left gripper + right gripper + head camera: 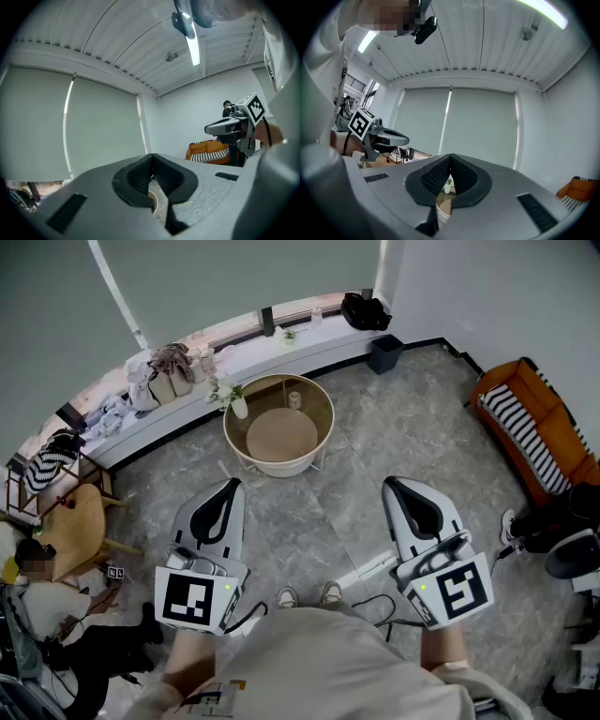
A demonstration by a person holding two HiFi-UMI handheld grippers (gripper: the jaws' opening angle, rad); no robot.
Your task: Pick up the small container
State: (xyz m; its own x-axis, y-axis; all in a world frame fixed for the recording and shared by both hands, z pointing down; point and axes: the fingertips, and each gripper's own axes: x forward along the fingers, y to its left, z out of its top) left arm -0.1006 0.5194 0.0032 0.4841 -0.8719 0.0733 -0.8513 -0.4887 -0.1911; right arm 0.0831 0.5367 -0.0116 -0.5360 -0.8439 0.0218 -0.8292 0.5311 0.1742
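Observation:
The small container (294, 399) is a pale cup standing at the back of a round glass-topped table (246, 439), well ahead of both grippers. My left gripper (228, 486) and right gripper (392, 486) are held level side by side above the floor, pointing toward the table. Each is shut with nothing between its jaws. In the left gripper view the left gripper (151, 157) has its pads together, and part of the table's rim (153, 200) shows under them. The right gripper (450, 156) looks the same in its own view, with the table (442, 210) below.
A white vase with a plant (238, 405) stands on the table's left side. A cluttered windowsill (169, 371) runs behind, with a dark bin (384, 352) at the corner. An orange sofa (534, 423) stands right; a wooden table (75, 526) and a seated person (42, 592) are left.

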